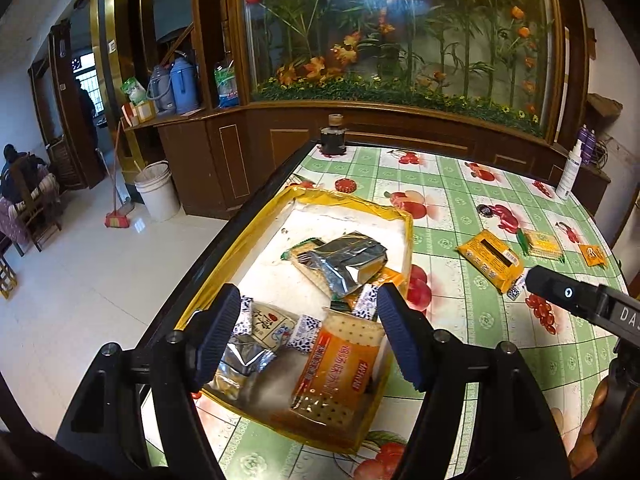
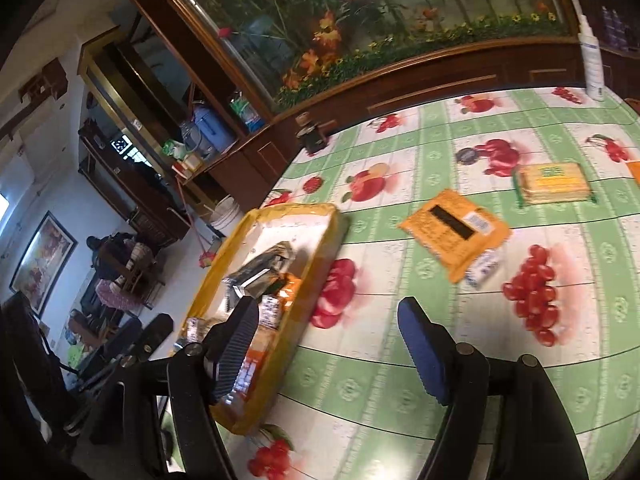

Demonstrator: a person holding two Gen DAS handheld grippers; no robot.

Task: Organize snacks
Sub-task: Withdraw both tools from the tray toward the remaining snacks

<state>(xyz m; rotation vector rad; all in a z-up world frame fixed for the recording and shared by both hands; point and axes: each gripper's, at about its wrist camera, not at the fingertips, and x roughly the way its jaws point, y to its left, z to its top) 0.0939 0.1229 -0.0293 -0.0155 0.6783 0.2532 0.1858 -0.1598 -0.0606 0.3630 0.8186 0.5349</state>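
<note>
Showing "DA" lettering on right gripper [image 1: 568, 294]; snack wrapper [image 1: 340, 364] print unreadable.

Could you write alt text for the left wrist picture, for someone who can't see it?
An open claw hovers over a yellow-rimmed tray of wrapped snacks on a fruit-print tablecloth. More packets, including an orange packet, lie on the cloth to the right.

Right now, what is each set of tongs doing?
Left tongs: open, holding nothing, above the tray.
Right tongs: open, holding nothing, over the table.
</note>
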